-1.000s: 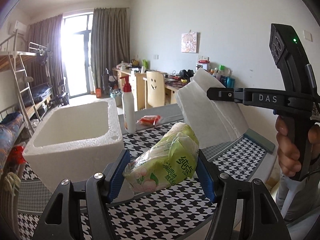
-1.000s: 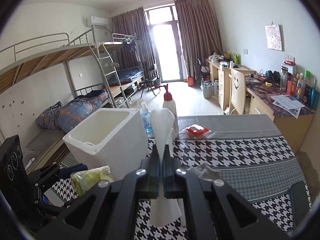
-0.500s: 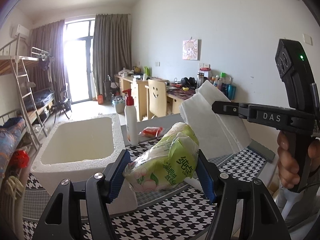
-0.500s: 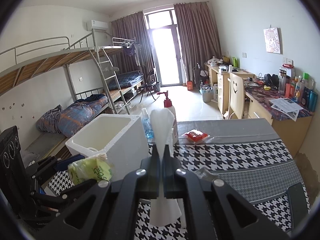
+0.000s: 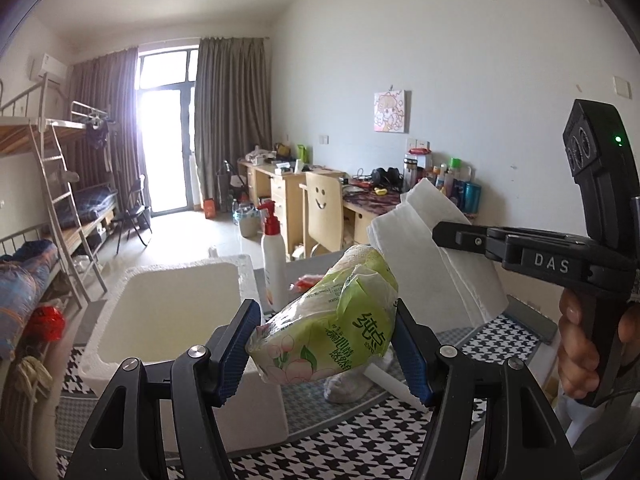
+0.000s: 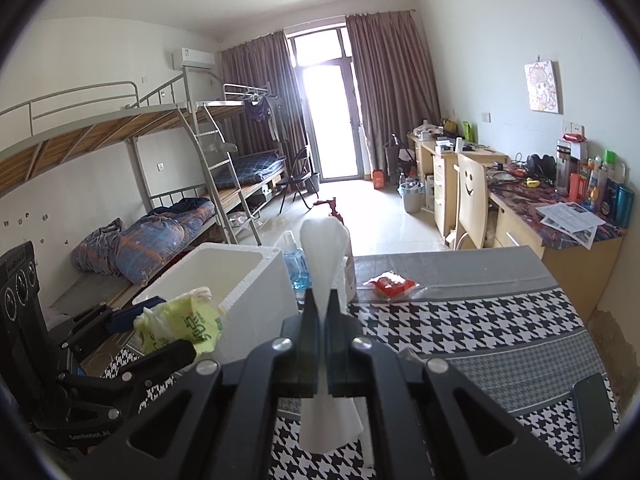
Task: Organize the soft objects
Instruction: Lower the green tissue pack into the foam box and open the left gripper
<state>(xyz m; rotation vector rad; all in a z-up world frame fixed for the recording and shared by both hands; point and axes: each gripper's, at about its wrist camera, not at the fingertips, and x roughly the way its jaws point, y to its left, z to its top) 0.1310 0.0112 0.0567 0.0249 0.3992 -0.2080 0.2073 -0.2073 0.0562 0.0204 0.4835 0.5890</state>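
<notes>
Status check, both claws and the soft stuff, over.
Left claw shut on green tissue pack. Right claw shut on white folded tissue. Foam box open below, nothing blocking it.

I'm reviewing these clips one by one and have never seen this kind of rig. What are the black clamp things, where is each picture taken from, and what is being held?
There is no robot here. A person holds a handheld two-finger clamp in each hand, and each clamp carries a wide-angle camera looking out along its fingers.

The left view comes from the left gripper. Its blue pads are shut on a green tissue pack, lifted near the open white foam box. The black handle at its right edge is the right gripper, with the person's hand around it.

The right view looks out from that right gripper, whose jaws are shut on a folded white tissue.

All this is over a table with a houndstooth cloth. On it stand a pump bottle, a blue bottle and a small red packet.
</notes>
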